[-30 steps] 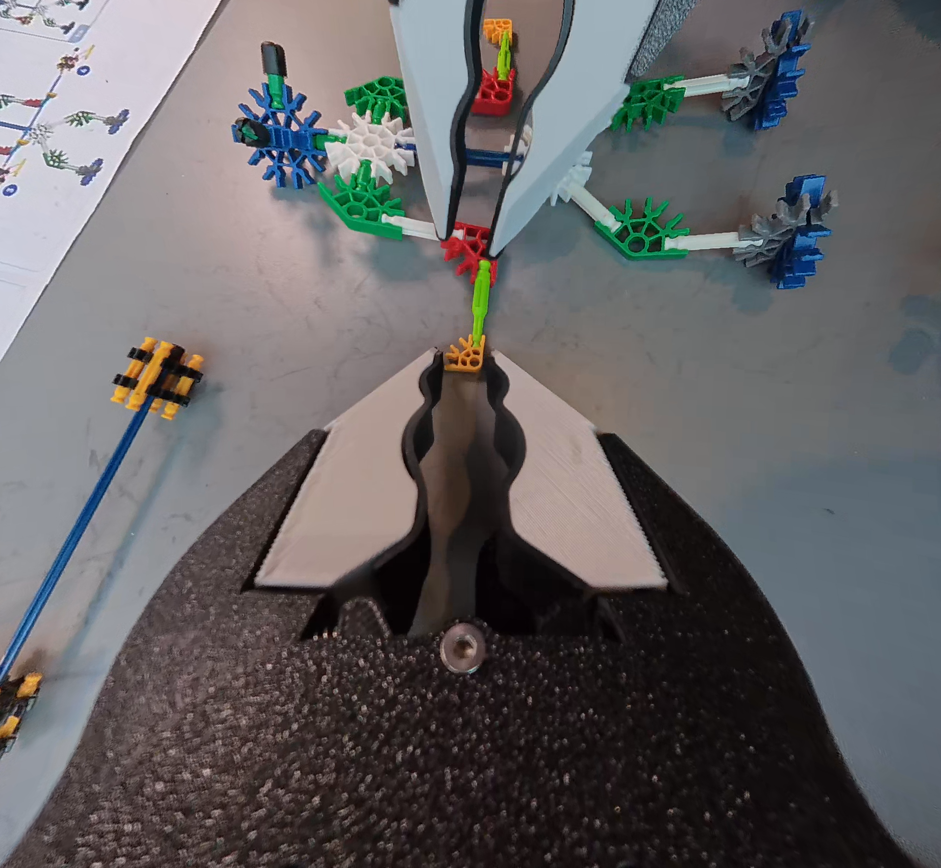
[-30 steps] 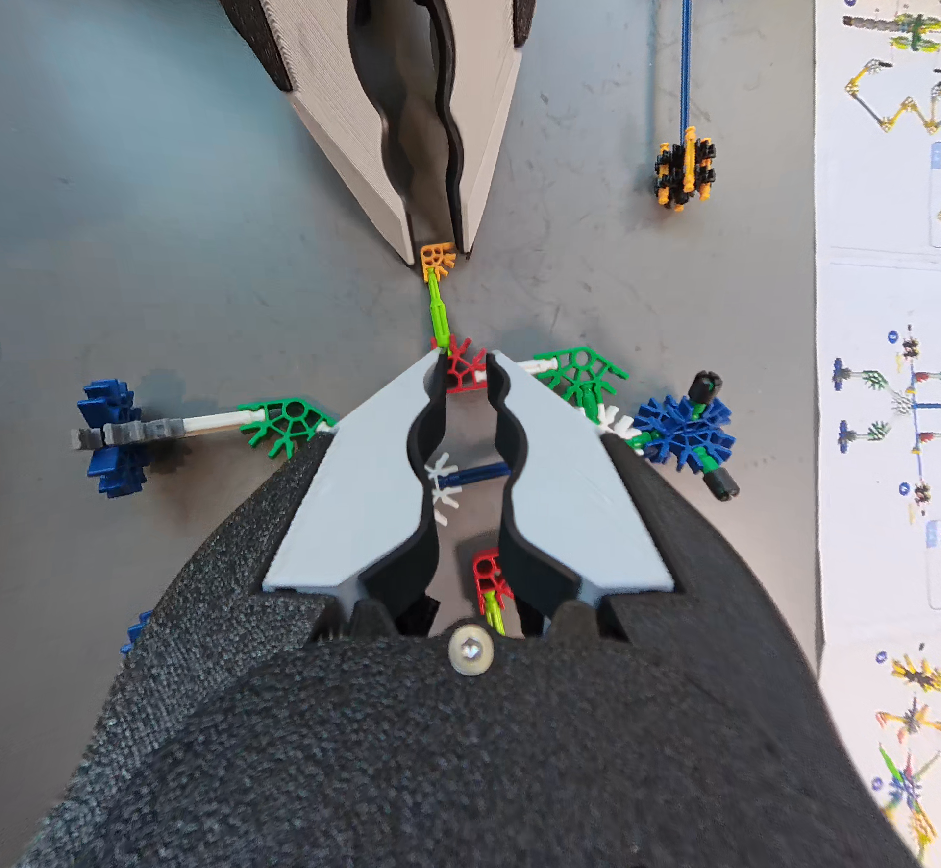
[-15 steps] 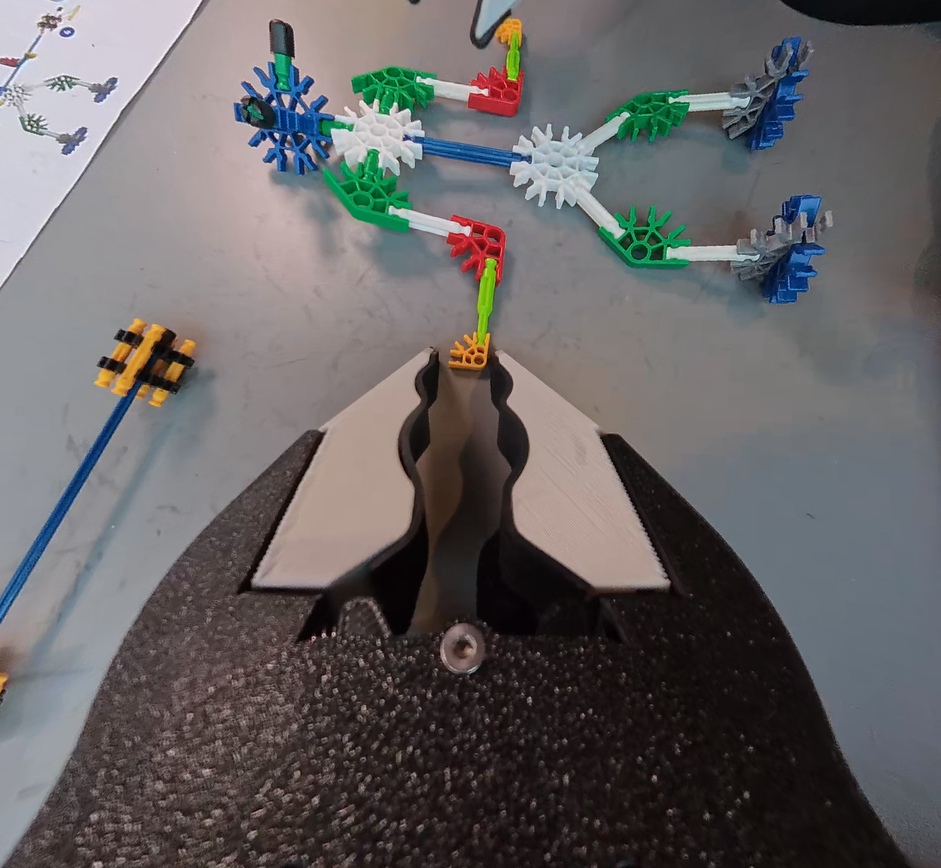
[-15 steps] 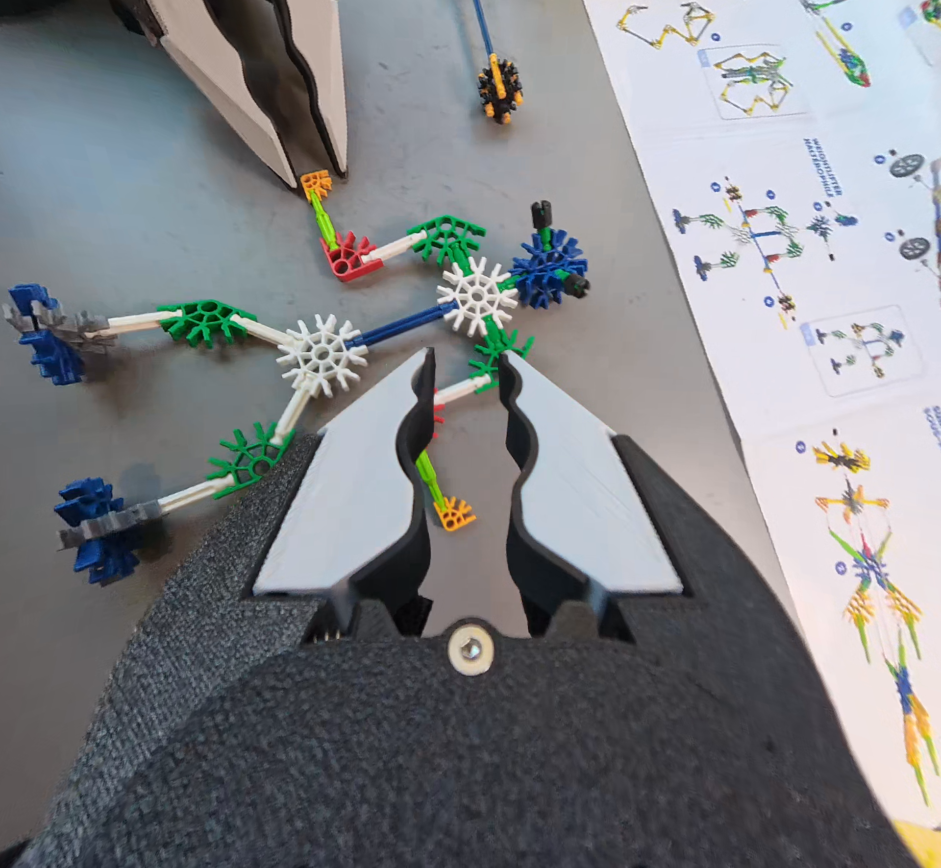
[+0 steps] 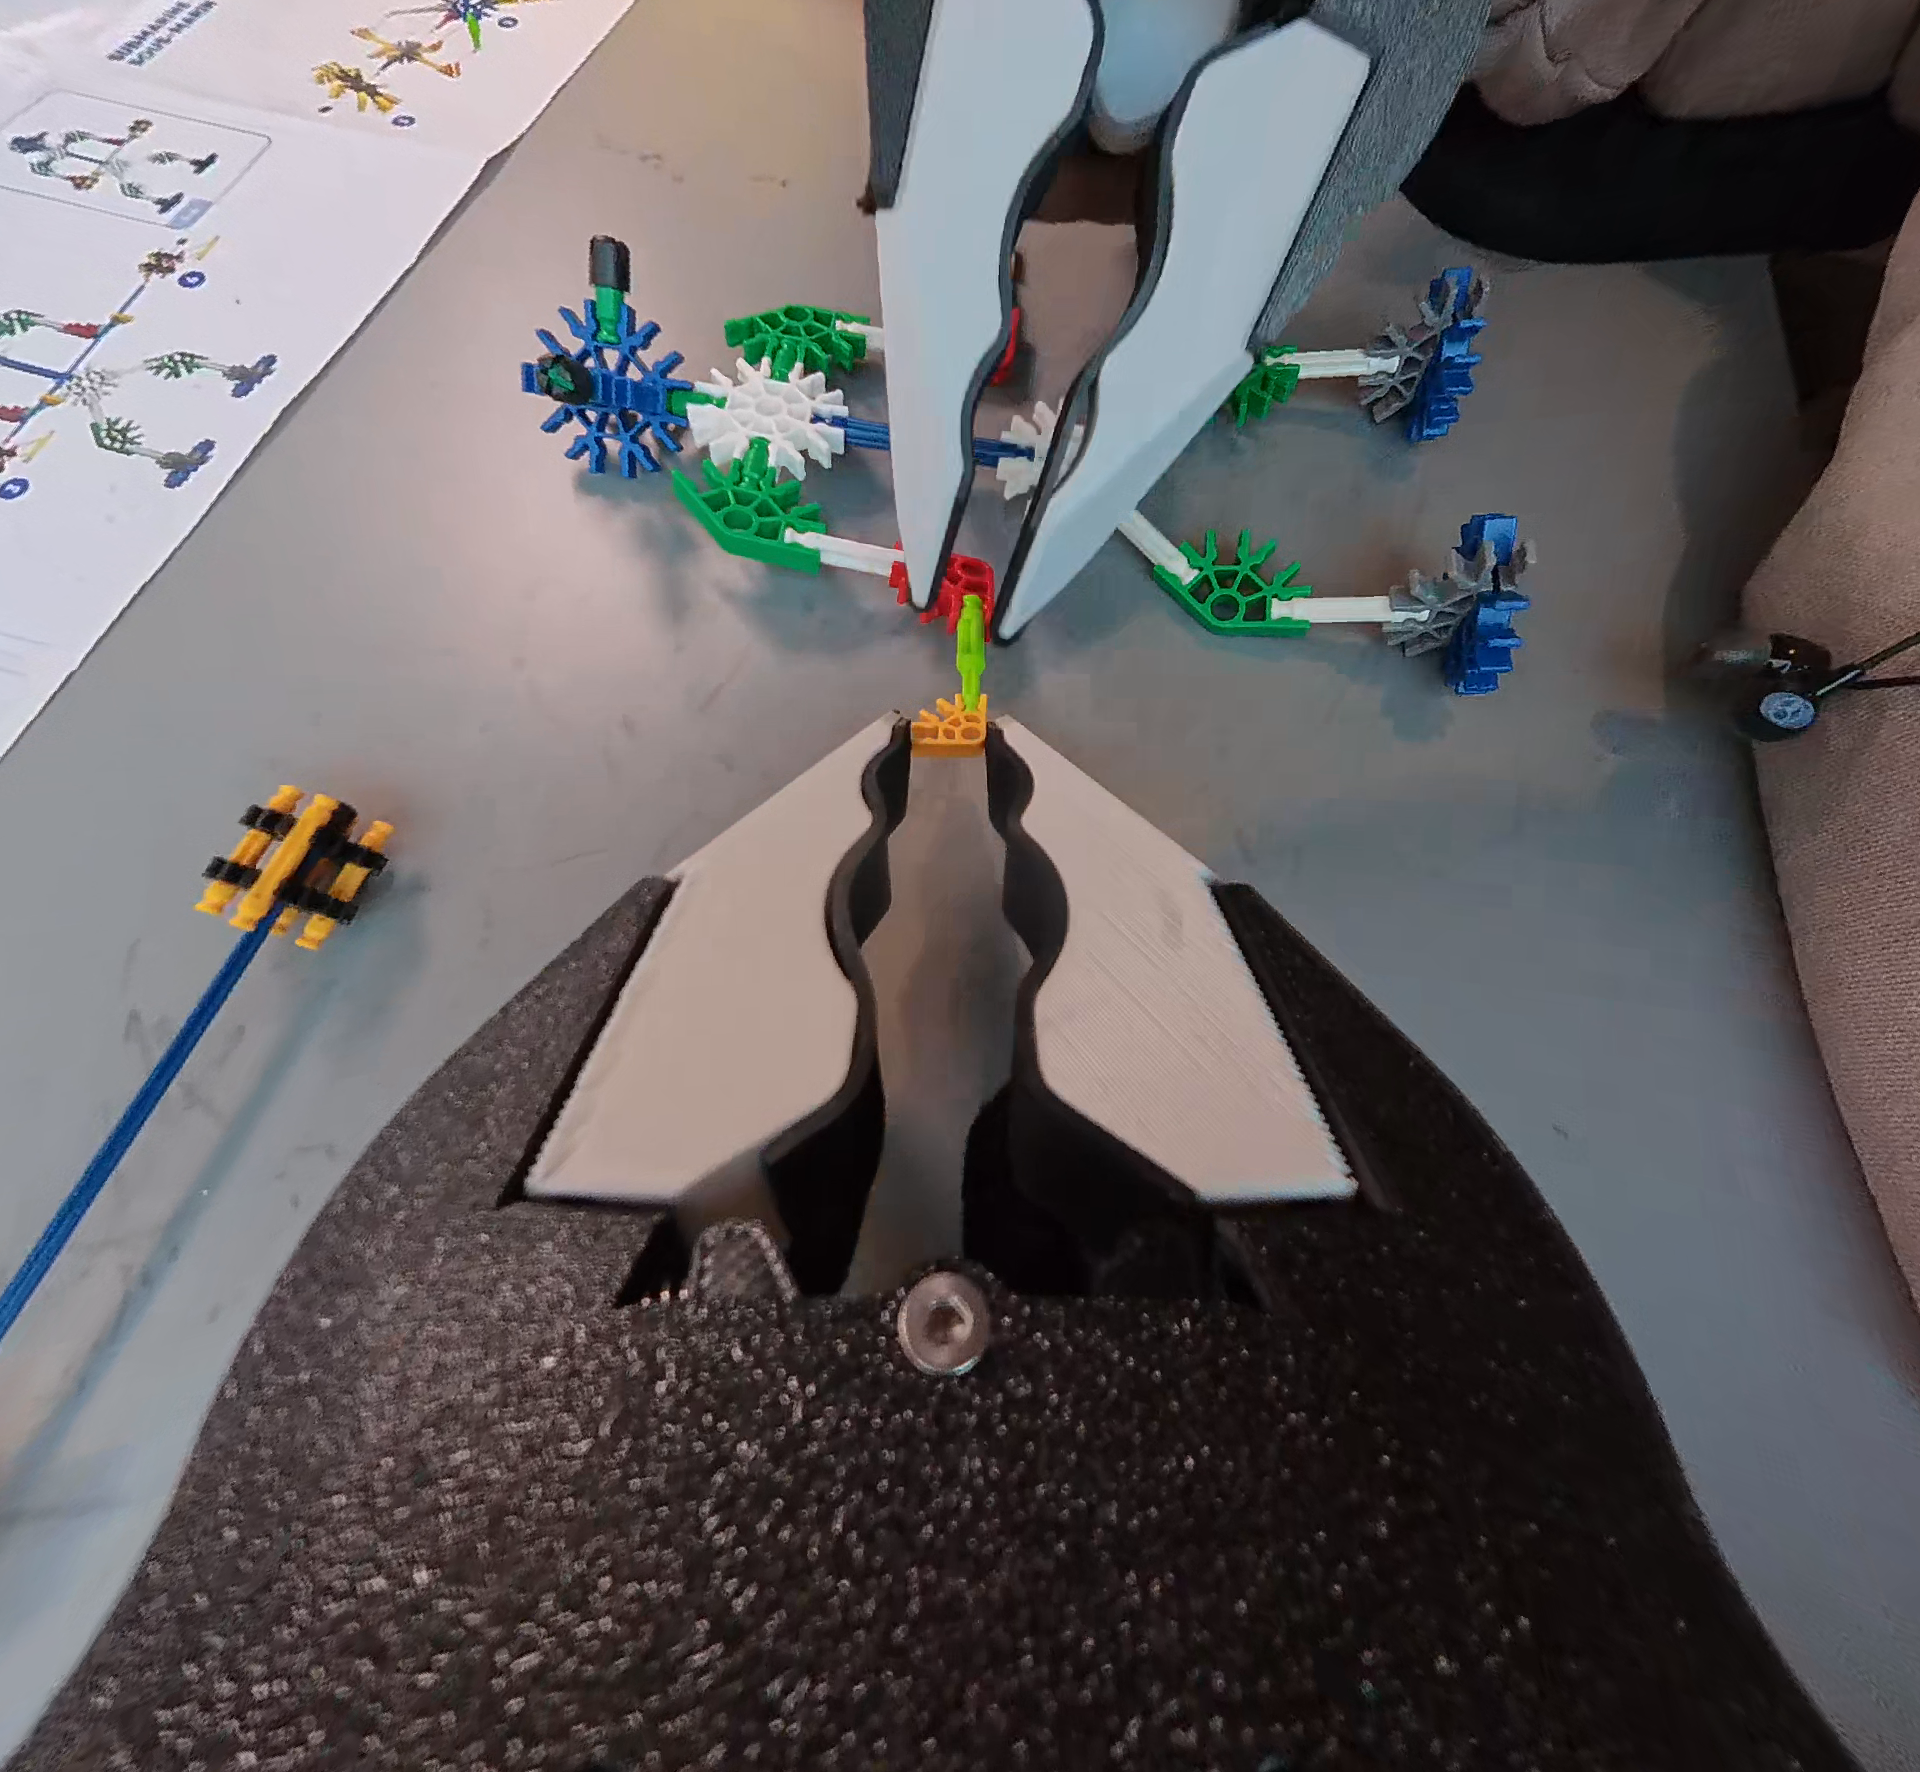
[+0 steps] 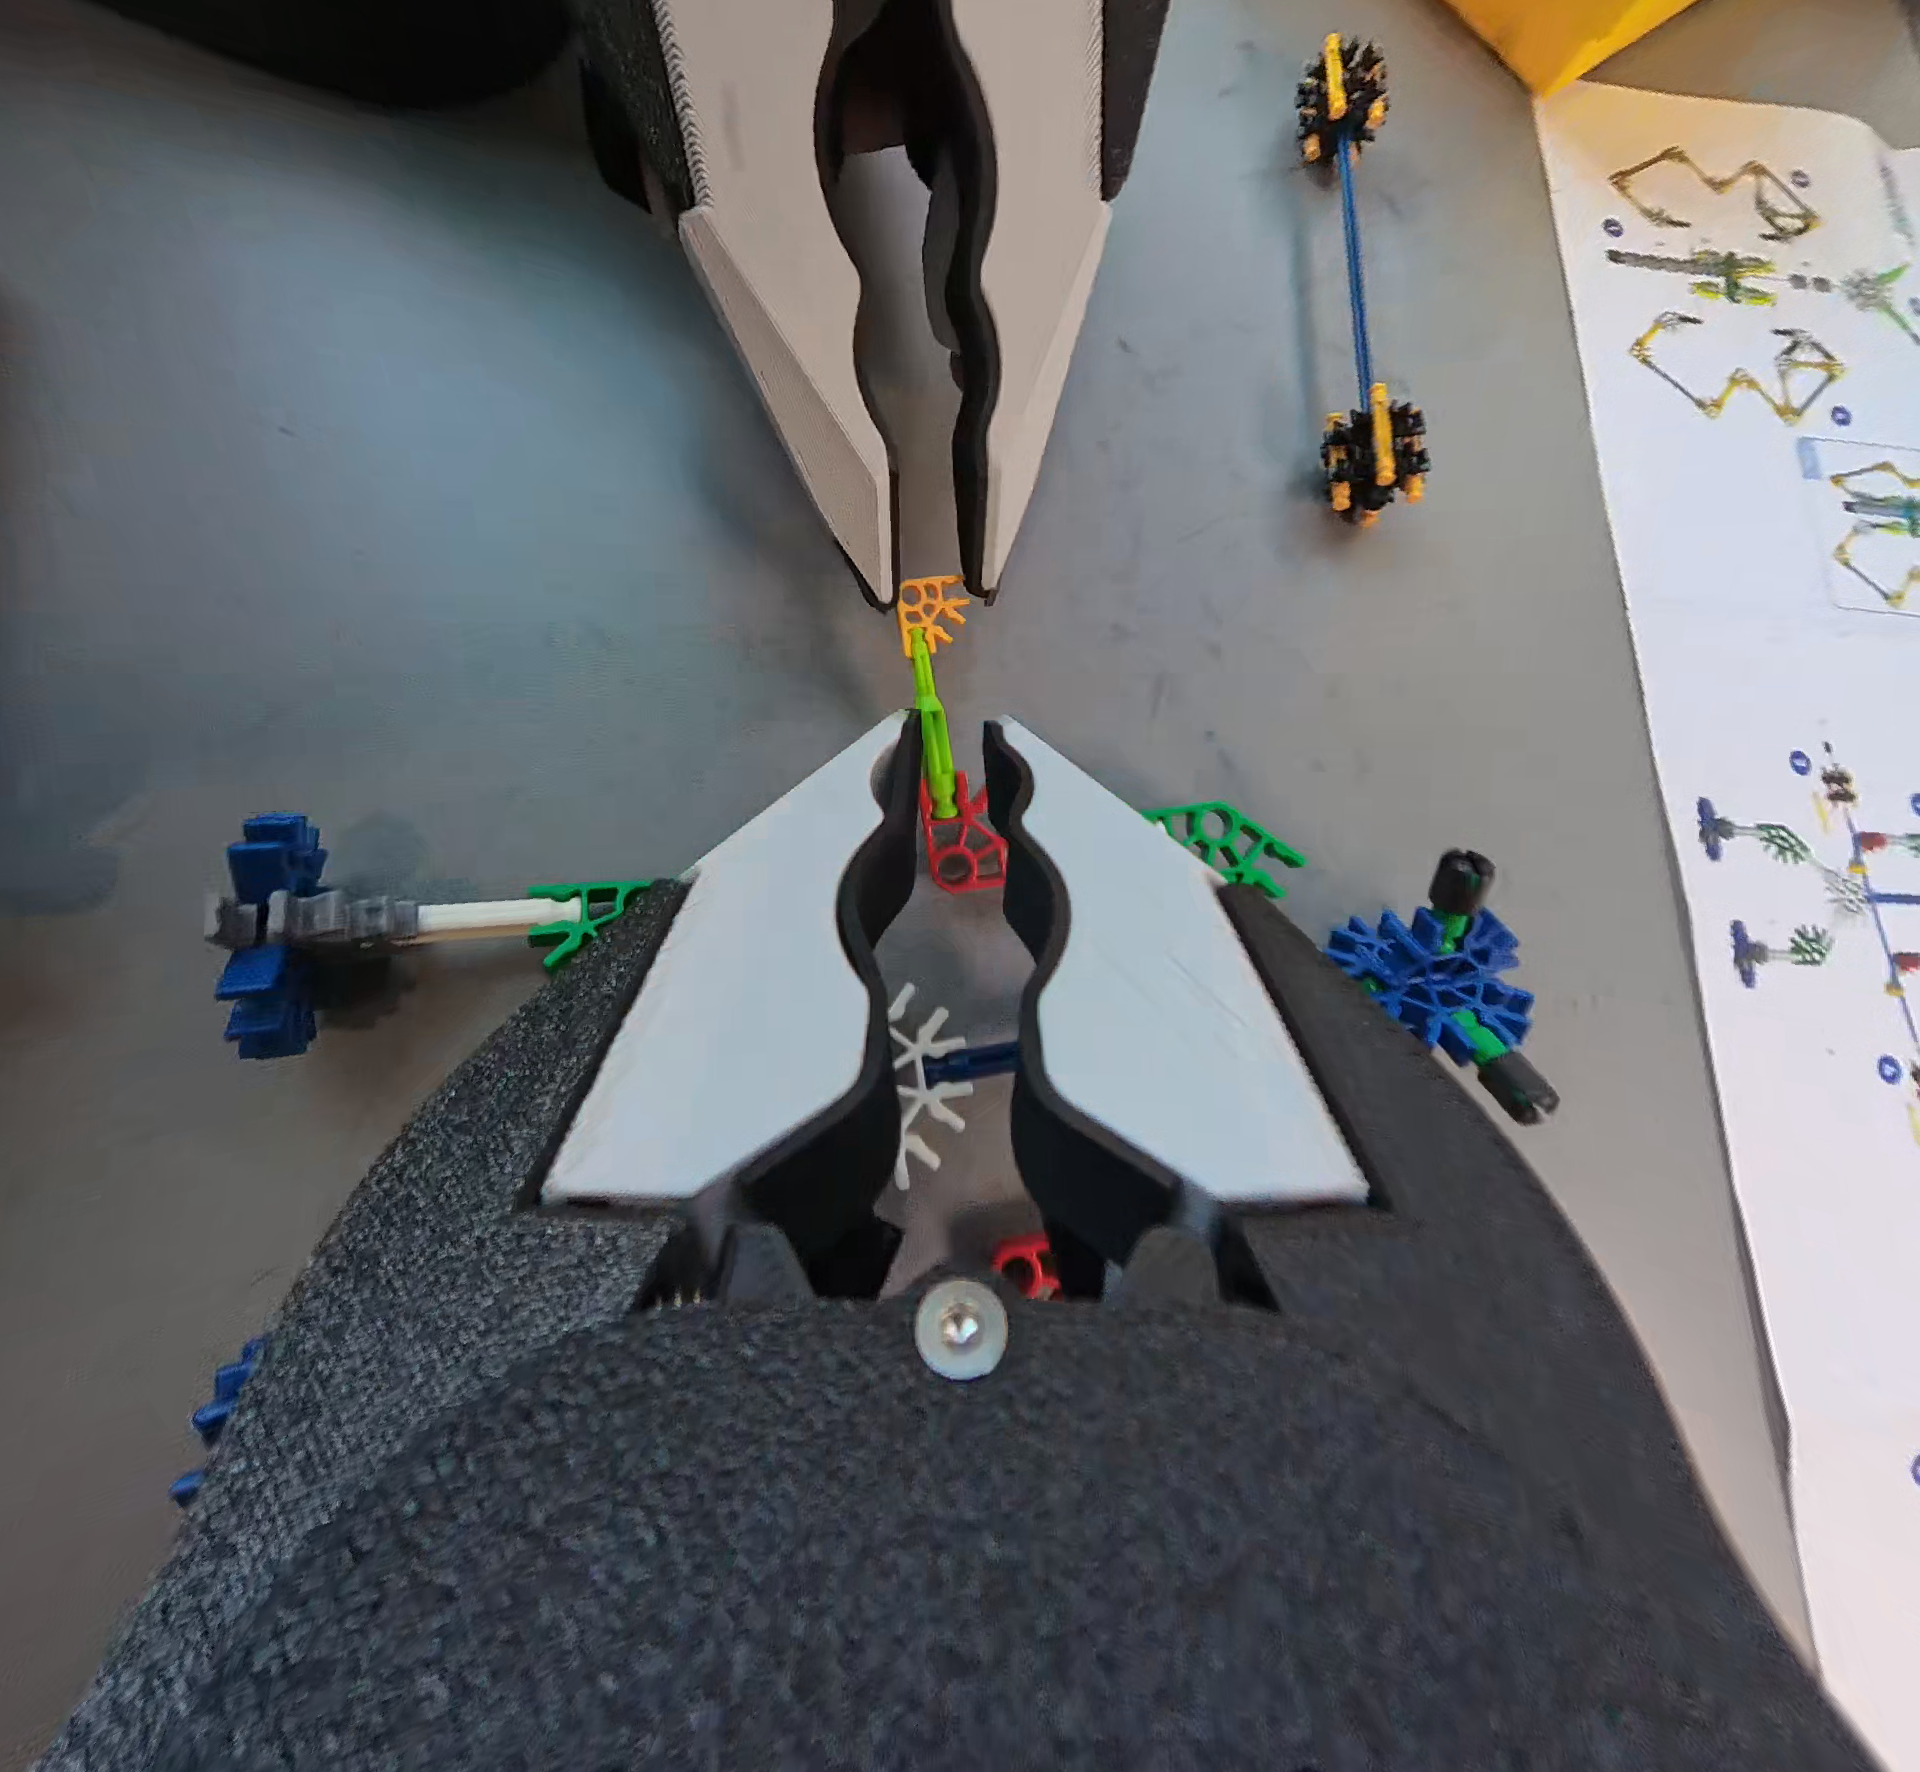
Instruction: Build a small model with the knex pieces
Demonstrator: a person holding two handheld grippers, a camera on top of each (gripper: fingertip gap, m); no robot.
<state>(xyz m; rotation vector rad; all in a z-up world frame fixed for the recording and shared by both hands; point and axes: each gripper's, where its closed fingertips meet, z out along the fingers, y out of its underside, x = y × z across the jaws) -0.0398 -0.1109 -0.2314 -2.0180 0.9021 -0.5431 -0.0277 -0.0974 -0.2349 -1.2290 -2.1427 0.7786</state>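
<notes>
L hand-held gripper (image 5: 948, 730): pinching orange connector (image 5: 948, 725) at its tips. R hand-held gripper (image 6: 948, 730): spread, straddling red connector (image 6: 964, 839) w/o clamping. Green rod (image 6: 932, 735) joins both, long axis along the tip-to-tip line. Toy model flat on desk (image 5: 416, 683).

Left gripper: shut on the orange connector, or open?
Shut: the left gripper has both fingertips against the orange connector, no gap visible in either view.

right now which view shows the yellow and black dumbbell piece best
The right wrist view: the yellow and black dumbbell piece shows whole, both ends and blue rod. The left wrist view shows one end, with the rod running off the frame edge.
</notes>
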